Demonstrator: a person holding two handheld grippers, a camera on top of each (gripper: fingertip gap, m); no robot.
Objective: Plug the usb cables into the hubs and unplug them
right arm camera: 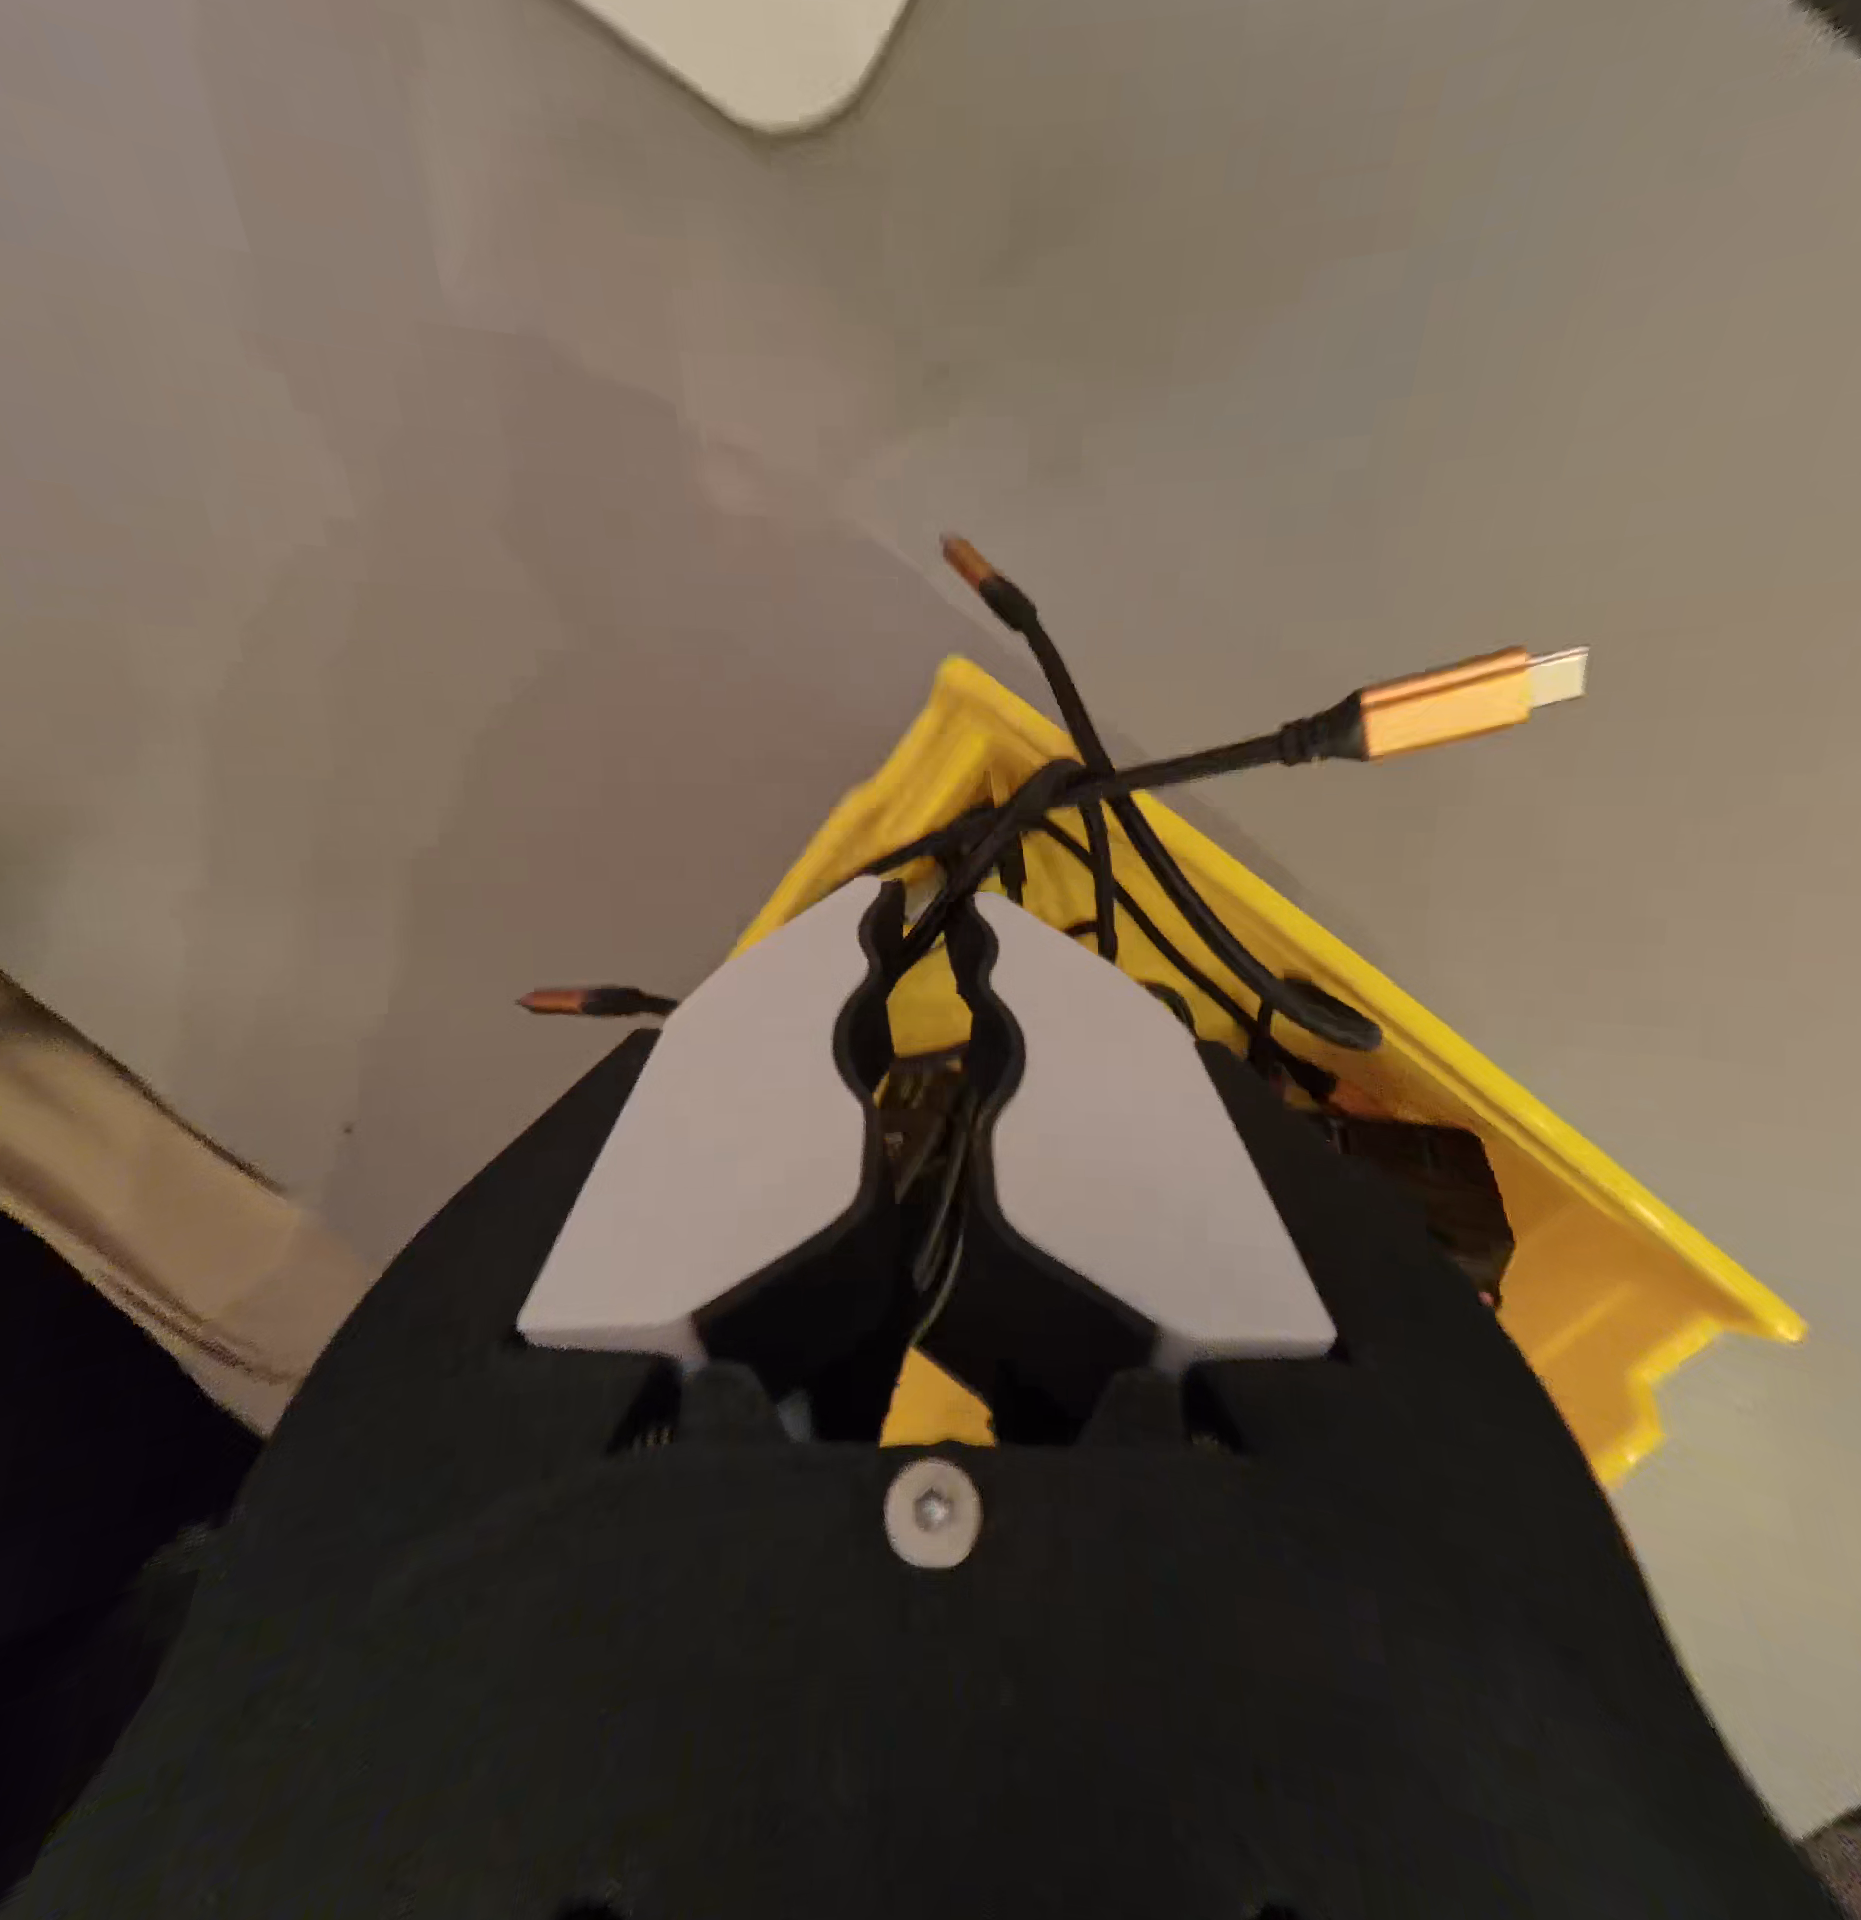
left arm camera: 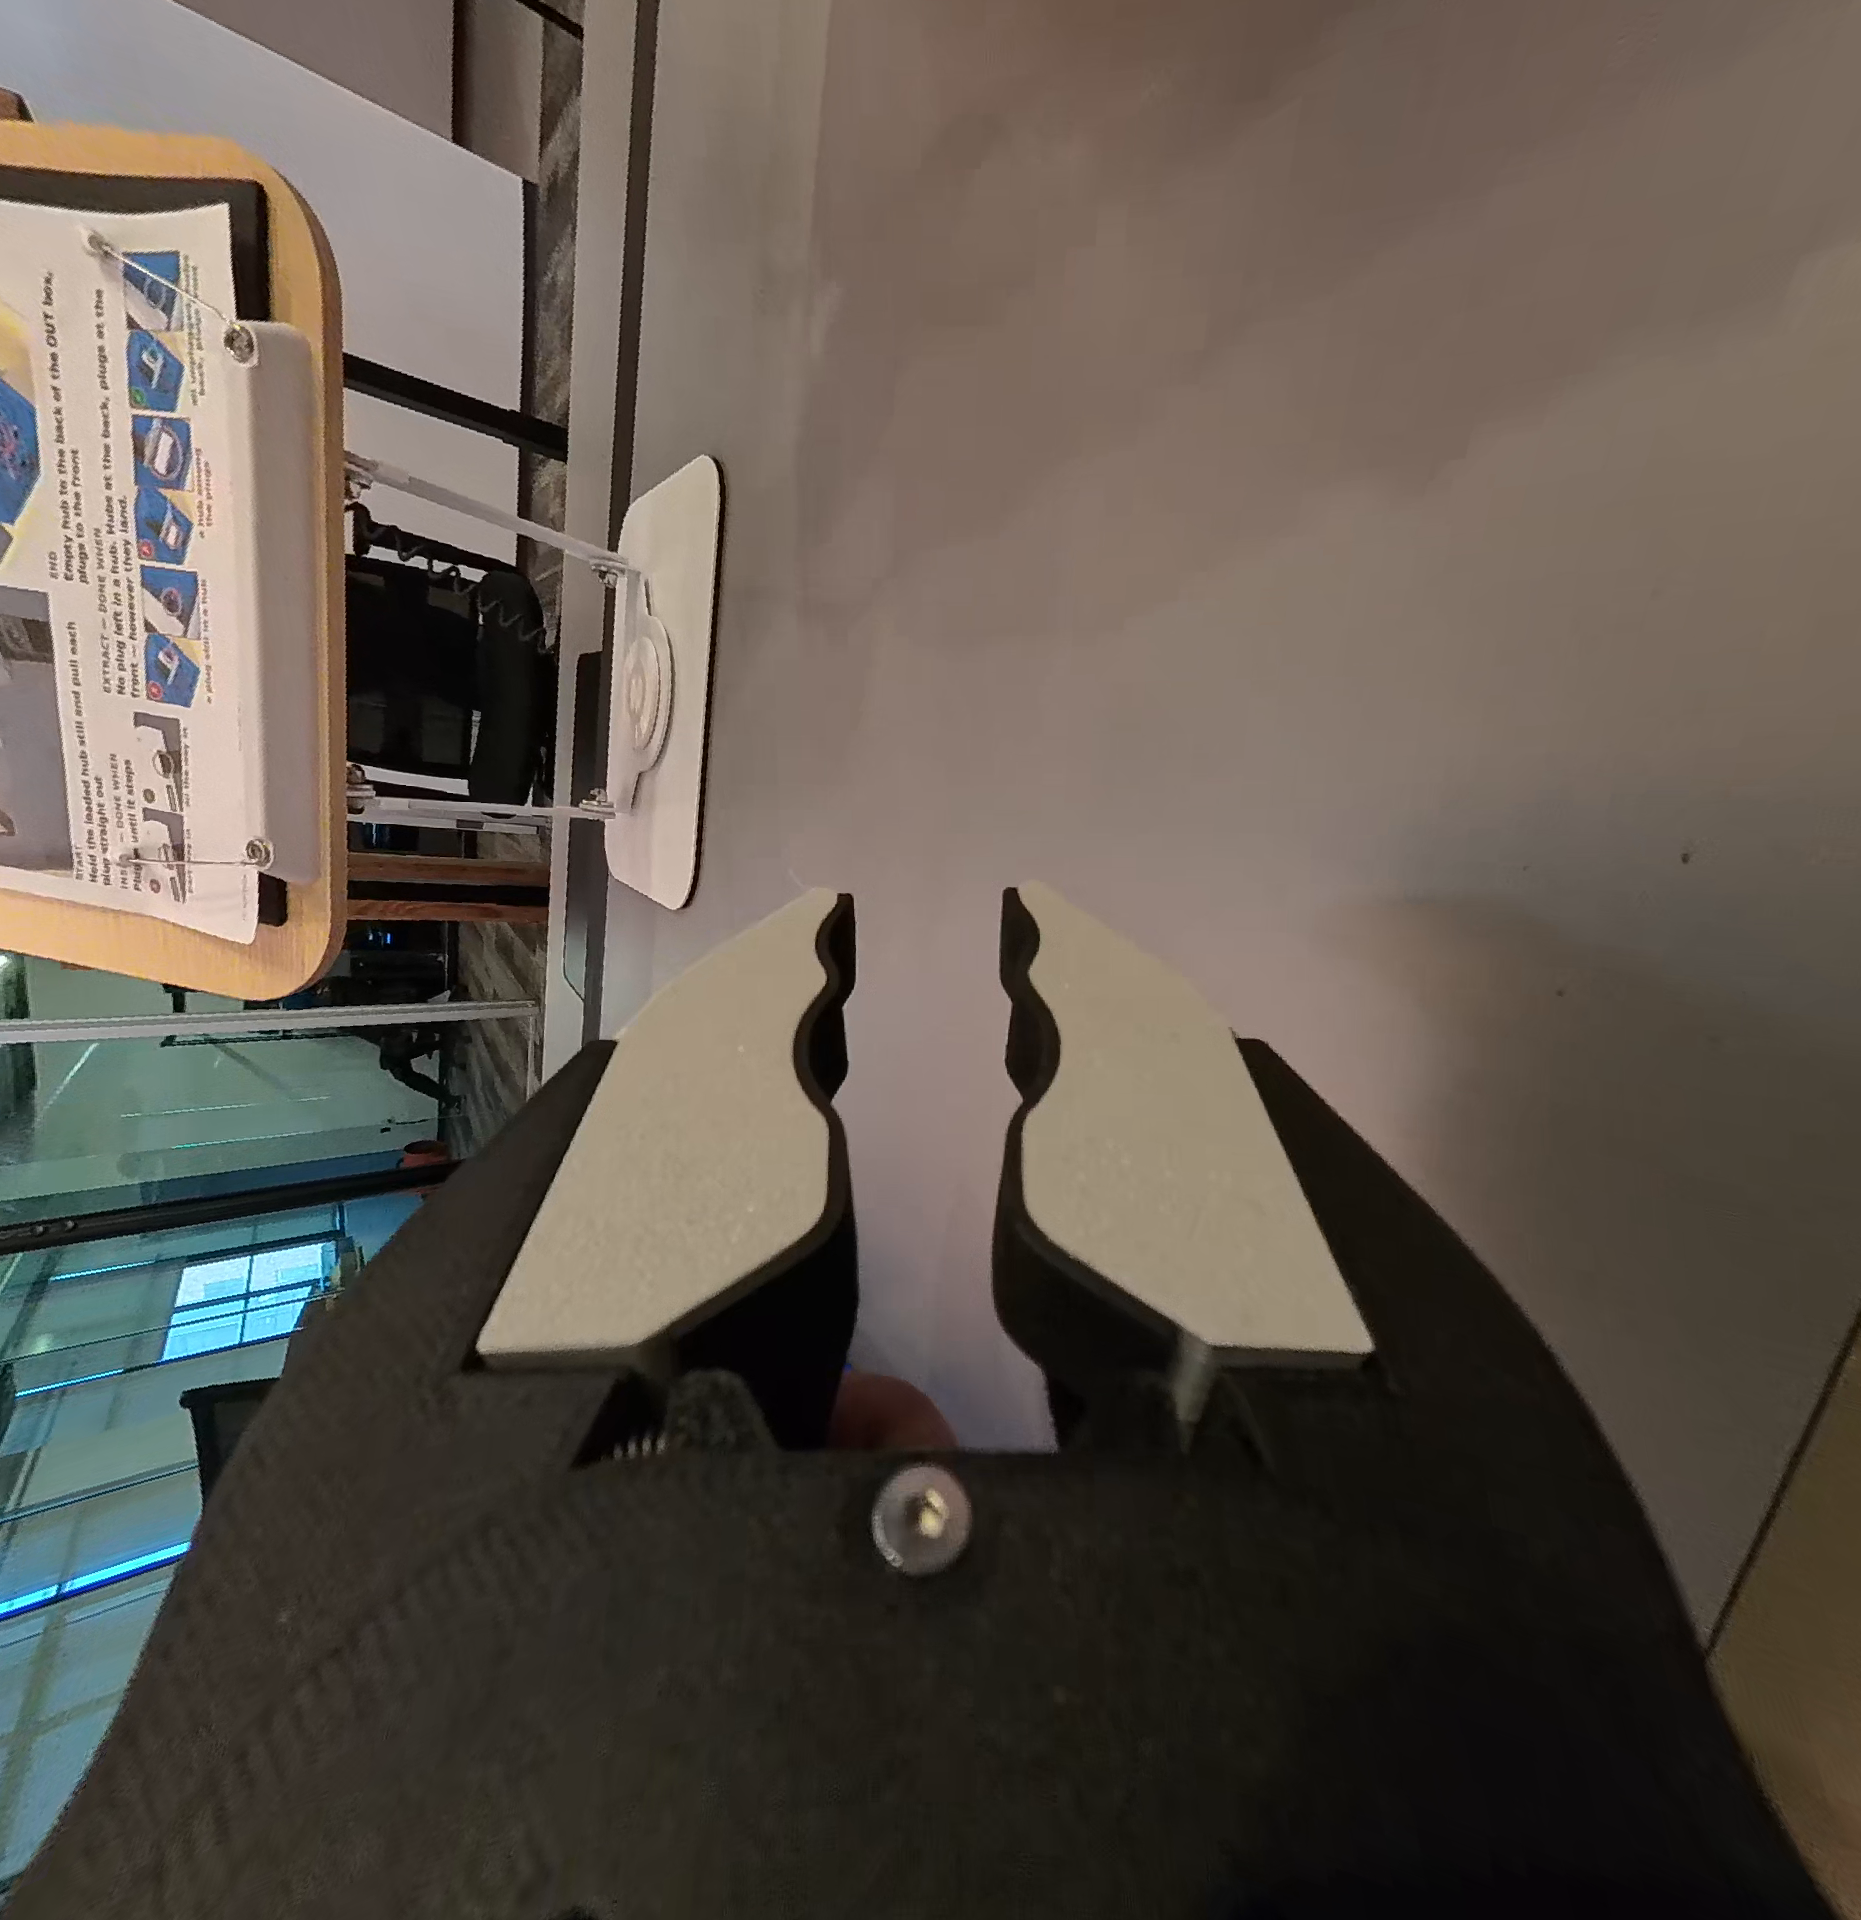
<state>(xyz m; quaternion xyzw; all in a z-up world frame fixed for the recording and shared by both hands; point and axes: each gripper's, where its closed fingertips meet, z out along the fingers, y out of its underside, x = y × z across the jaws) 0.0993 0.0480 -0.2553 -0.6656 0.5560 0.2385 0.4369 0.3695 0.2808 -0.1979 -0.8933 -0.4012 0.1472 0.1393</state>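
Note:
In the right wrist view my right gripper [right arm camera: 931,904] is shut on a bundle of black usb cables [right arm camera: 1071,800] and holds it above a yellow bin [right arm camera: 1591,1278]. Orange metal plugs stick out of the bundle: one to the right [right arm camera: 1445,701], one up [right arm camera: 967,566], one to the left [right arm camera: 557,1001]. More dark cables lie inside the bin. In the left wrist view my left gripper [left arm camera: 928,920] is open and empty over the bare grey table [left arm camera: 1321,520]. No hub shows in either view.
A white stand base [left arm camera: 666,675] sits on the table ahead of the left gripper, carrying a wooden board [left arm camera: 302,582] with a printed instruction sheet [left arm camera: 126,561]. A white pad corner [right arm camera: 770,52] lies at the far edge in the right wrist view. A wooden table edge [right arm camera: 126,1195] runs at the left. One gripper's finger ends stand about 35 centimeters off the other's.

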